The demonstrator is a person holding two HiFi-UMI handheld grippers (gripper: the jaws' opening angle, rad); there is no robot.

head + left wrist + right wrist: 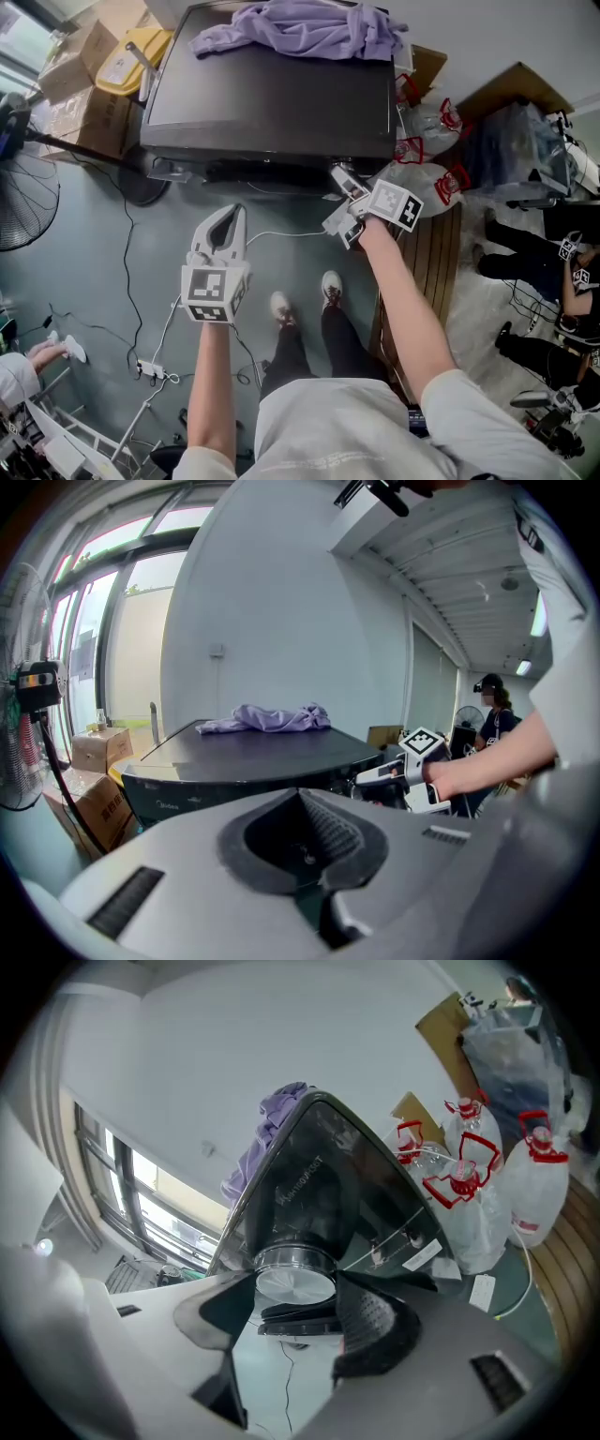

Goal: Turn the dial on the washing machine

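Where jaws clamp, round chrome dial [295,1282].

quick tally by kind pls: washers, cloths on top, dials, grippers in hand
washer: 1
purple cloth: 1
dial: 1
hand-held gripper: 2, left and right
total: 5

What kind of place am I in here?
Likely a workshop or storage room rather than a home laundry: the washing machine stands among cardboard boxes, water jugs and a fan.
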